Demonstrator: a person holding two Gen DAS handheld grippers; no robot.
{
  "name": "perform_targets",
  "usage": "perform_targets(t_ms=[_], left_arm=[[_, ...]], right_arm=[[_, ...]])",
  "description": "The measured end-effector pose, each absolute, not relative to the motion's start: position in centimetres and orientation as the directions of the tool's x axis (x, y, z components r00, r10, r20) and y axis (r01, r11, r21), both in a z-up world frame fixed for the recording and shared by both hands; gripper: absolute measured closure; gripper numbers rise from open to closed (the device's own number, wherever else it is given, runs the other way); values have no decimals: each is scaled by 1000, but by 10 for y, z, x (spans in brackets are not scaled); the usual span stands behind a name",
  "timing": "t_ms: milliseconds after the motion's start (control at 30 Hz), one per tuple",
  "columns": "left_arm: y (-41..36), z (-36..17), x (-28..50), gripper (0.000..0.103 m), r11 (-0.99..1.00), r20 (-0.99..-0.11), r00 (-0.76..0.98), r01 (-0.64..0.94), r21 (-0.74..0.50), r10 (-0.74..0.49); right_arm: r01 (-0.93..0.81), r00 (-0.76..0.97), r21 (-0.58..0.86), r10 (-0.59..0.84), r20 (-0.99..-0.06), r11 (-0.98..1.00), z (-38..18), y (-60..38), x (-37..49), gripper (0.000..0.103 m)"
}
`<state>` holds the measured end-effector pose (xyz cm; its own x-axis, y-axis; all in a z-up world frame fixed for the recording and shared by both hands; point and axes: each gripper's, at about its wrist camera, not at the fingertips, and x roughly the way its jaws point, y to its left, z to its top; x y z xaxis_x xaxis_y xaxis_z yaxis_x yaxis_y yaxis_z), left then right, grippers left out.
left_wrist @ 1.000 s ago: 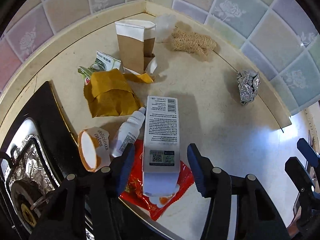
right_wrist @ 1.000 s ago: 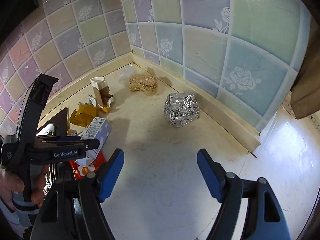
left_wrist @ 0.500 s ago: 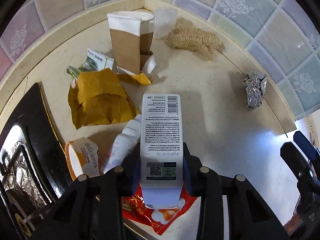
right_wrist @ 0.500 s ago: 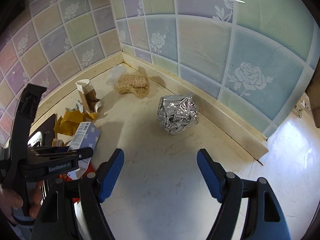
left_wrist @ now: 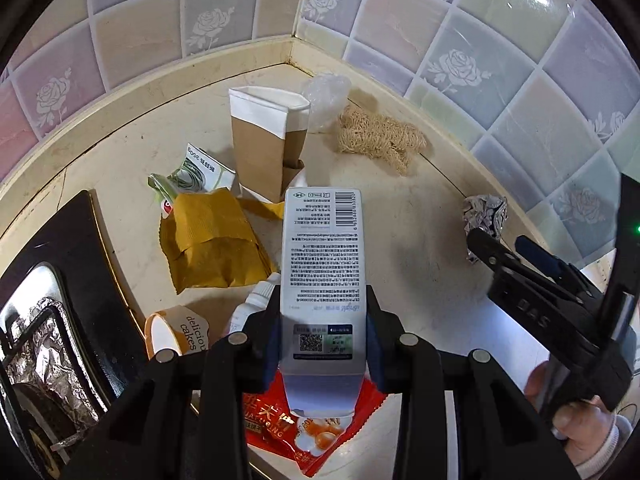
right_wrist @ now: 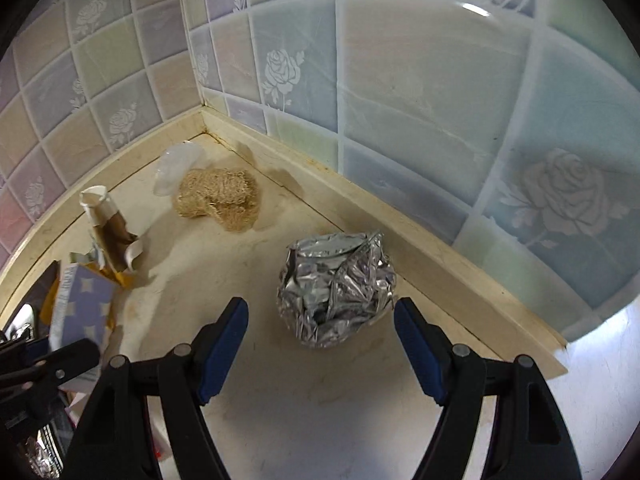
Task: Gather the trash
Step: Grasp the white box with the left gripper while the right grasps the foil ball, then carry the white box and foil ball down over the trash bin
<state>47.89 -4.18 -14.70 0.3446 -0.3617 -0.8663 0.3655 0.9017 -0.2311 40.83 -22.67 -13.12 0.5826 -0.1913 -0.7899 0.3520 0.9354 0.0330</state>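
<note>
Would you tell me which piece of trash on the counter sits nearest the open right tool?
The crumpled foil ball: it sits just ahead of the right tool, by the wall. The loofah scrubber and torn paper carton lie farther back toward the corner.

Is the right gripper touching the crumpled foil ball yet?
Apart. The right wrist view shows the right gripper open, bare counter between each blue pad and the foil ball.

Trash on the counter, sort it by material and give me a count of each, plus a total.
Cardboard boxes and paper bags: 4 (printed carton, brown-and-white box, yellow paper bag, cake cup)
Plastic wrappers and bottles: 4 (red packet, green-white packet, white bottle, clear bag)
Foil: 1 (foil ball)
Fibre: 1 (scrubber)
Total: 10
</note>
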Motion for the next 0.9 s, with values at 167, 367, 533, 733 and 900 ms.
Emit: perform_targets(t_ms=[167, 367, 533, 733, 900], left_arm=[[-31, -149, 480, 70, 905, -866, 341, 350, -244, -365], [-23, -155, 484, 70, 914, -865, 349, 320, -251, -360], [-20, -157, 485, 70, 920, -864, 362, 308, -243, -350], [-17, -154, 481, 70, 926, -863, 377, 301, -230, -337], [-13, -142, 466, 70, 930, -858, 399, 297, -215, -325]], right_arm=[[377, 557, -20, -243, -794, 926, -141, -227, 423, 27], [399, 526, -89, -308, -793, 912, -150, -228, 435, 28], [401, 530, -112, -331, -781, 909, -148, -229, 438, 44], [388, 551, -83, -303, -778, 918, -143, -227, 425, 49], [346, 574, -45, -249, -780, 937, -134, -219, 399, 49]])
